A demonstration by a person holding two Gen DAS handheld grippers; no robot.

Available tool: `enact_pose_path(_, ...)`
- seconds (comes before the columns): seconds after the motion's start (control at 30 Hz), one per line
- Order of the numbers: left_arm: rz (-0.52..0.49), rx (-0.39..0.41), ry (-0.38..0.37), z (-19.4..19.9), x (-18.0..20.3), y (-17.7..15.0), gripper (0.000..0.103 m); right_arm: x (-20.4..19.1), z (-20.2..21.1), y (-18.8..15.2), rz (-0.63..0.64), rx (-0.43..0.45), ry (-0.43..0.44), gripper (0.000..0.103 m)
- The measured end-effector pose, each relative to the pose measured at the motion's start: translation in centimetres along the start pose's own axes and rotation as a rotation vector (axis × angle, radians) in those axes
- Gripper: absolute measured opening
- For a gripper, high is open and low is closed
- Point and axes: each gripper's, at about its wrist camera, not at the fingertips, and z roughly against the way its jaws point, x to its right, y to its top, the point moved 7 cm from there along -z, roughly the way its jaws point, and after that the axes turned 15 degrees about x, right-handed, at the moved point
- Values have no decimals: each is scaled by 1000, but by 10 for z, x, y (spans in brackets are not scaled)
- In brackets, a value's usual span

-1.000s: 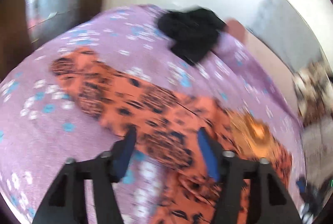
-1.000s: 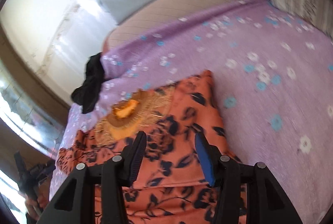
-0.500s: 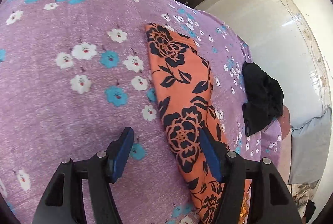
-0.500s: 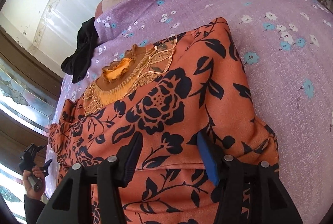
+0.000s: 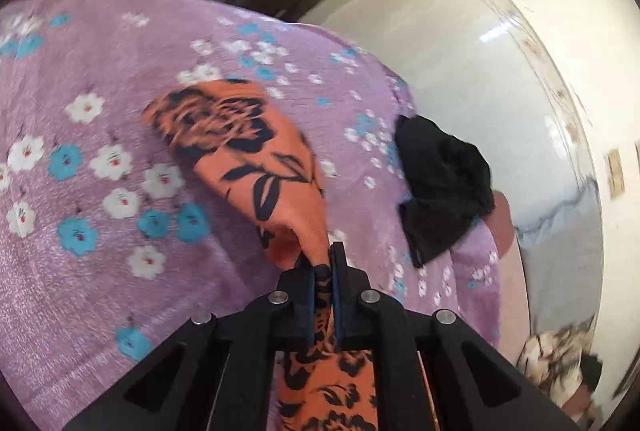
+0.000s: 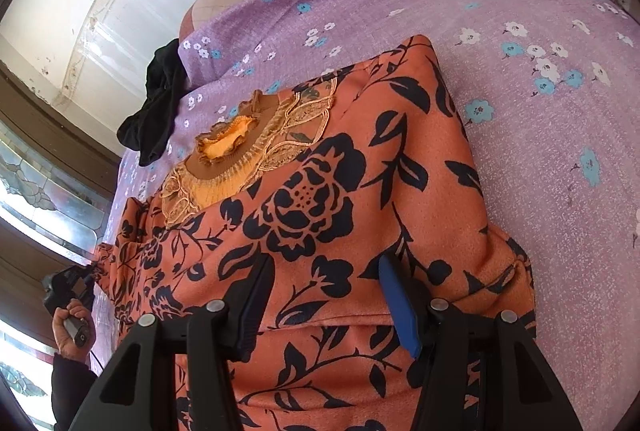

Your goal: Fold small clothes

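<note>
Folding barely begun. The orange floral garment lies spread on the bed. Left claw is clamped on its sleeve; right claw hovers apart above the body. All folds remain.

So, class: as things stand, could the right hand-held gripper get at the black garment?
Probably not directly: the right hand-held gripper hangs open over the orange top; the black garment lies beyond it at the bedspread's far edge.

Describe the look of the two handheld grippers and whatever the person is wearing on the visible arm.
Both the left gripper and the right gripper are matte black plastic frames with triangular cut-outs, silver round bolt heads at the joints, and flat blue pads lining the fingers. The person's hand emerges from a dark sleeve; no cable is clearly visible.
</note>
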Motion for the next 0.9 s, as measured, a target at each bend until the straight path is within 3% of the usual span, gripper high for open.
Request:
enact_pose_path(0.1, -213, -19, -125, 19, 76, -26, 6, -7, 9, 9, 13, 54, 16, 58)
enact_pose_path(0.17, -380, -69, -211, 36, 129, -66, 6, -10, 18, 17, 11, 101, 38, 58)
enact_pose_path(0.3, -674, -216, -404, 74, 210, -183, 6, -9, 31, 32, -17, 176, 55, 58)
enact_pose_path(0.4, -916, -408, -490, 101, 233, -295, 8, -5, 37, 39, -28, 209, 54, 59)
enact_pose_path(0.47, -1026, -533, -503, 112, 227, -350, 19, -4, 40, 41, -16, 218, 43, 59)
enact_pose_path(0.5, -1097, -596, -479, 112, 220, -372, 34, -3, 41, 43, -17, 219, 40, 59)
enact_pose_path(0.53, -1156, -623, -453, 113, 212, -384, 38, -1, 41, 44, -27, 218, 42, 59)
enact_pose_path(0.6, -1178, -587, -458, 118, 209, -377, 38, 2, 41, 45, -55, 201, 52, 60)
enact_pose_path(0.67, -1095, -560, -485, 119, 218, -351, 48, 3, 39, 46, -71, 184, 63, 63)
enact_pose_path(0.73, -939, -485, -519, 112, 226, -300, 71, -2, 37, 44, -56, 177, 75, 63)
enact_pose_path(0.8, -814, -404, -493, 104, 227, -253, 77, -10, 35, 42, -26, 168, 96, 63)
enact_pose_path(0.9, -659, -321, -386, 83, 207, -195, 77, -34, 32, 37, 51, 139, 135, 63)
